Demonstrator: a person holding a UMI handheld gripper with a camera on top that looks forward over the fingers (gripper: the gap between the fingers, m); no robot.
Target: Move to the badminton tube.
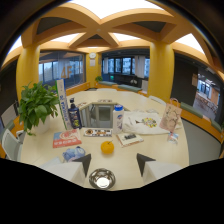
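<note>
Gripper view, hidden: lower part blacked out, gripper (pixel 113 163) body cut off, only two dark fingertips (pixel 84 163) showing.
Jaws: standing spread apart, pinching nothing, an orange fruit (pixel 107 147) sitting just ahead between them.
Badminton tube (pixel 63 104): standing upright, white, well beyond the jaws, leaning by the potted plant (pixel 36 106) and touching a dark bottle (pixel 74 114).
Counts: one metal bowl (pixel 102 178), one white bottle (pixel 118 118), one red booklet (pixel 66 138), one paper bag (pixel 171 117).
Worktop (pixel 160 150): pale cream, curving.
Room: yellow pillars (pixel 161 70), windows behind.
</note>
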